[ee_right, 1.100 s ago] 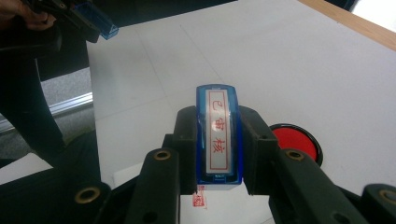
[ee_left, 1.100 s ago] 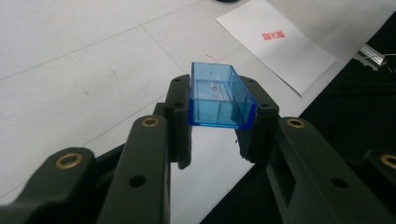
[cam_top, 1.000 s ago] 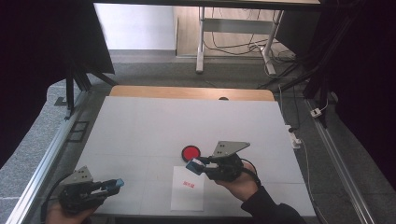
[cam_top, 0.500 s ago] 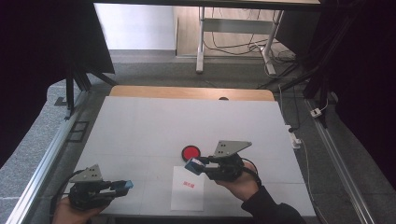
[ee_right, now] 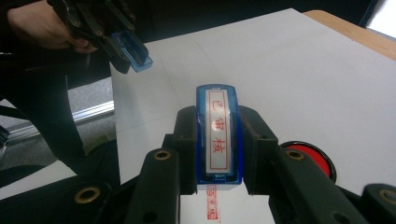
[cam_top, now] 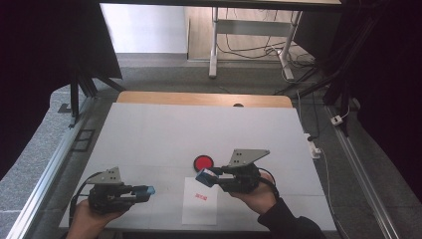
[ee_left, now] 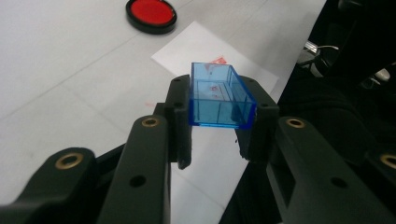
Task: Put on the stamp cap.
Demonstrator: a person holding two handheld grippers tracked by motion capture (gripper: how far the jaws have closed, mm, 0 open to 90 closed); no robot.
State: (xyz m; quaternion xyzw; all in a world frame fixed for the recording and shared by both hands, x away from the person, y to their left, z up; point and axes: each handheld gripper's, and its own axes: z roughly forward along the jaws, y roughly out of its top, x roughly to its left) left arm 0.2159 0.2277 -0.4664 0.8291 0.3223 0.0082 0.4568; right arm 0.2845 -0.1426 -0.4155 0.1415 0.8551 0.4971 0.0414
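Note:
My left gripper is shut on a clear blue cap, holding it just above the white table, left of a white paper sheet. The paper bears a red imprint. My right gripper is shut on a blue stamp with a white label and red characters, held over the paper's top edge. In the right gripper view the cap hangs at the upper left in the other gripper's jaws. A round red ink pad lies just beyond the paper.
The white table top ends in a wooden strip at the far side. An aluminium rail runs along the left edge. A white power strip with cables lies off the right edge.
My left gripper has moved right toward the paper, carrying the blue cap. The right gripper and its stamp have stayed in place.

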